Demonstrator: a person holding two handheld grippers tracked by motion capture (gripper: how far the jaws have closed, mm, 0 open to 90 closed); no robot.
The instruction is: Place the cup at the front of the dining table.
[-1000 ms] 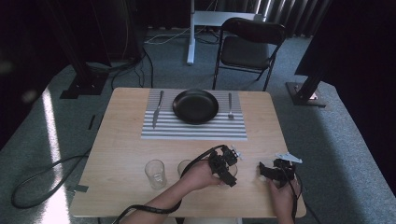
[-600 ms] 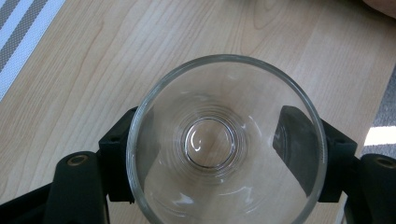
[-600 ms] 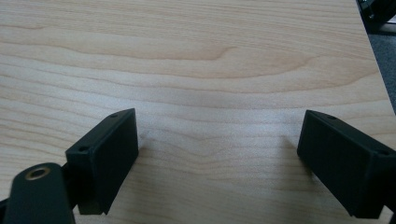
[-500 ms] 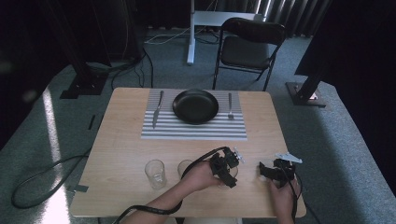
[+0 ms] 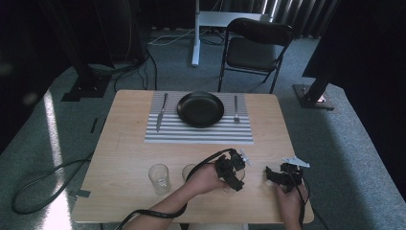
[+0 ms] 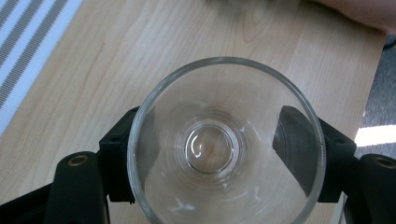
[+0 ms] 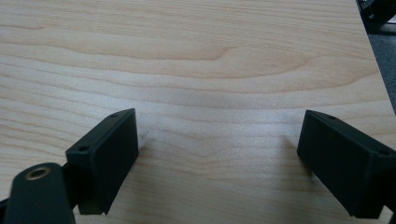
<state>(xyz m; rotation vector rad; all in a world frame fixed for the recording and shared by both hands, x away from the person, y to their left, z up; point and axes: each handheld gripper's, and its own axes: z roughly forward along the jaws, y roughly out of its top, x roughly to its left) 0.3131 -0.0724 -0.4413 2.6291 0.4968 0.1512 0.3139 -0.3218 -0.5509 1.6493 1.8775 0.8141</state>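
Observation:
A clear drinking glass (image 6: 227, 84) stands upright on the wooden table (image 5: 124, 158), seen from straight above in the left gripper view. My left gripper (image 6: 212, 151) is shut on it, one black pad pressed against each side of the wall. In the high view that gripper (image 5: 234, 176) and the glass (image 5: 242, 173) are at the table's near edge, right of centre. My right gripper (image 5: 268, 176) rests further right, its jaws pointing left. In the right gripper view it (image 7: 219, 154) stands open over bare wood with nothing between its fingers.
Two more empty glasses (image 5: 159, 177) (image 5: 189, 171) stand to the left of the held one. At the far side a striped placemat (image 5: 198, 134) carries a black plate (image 5: 200, 109), a knife (image 5: 163, 111) and a fork (image 5: 235, 109). A folding chair (image 5: 256, 48) stands behind the table.

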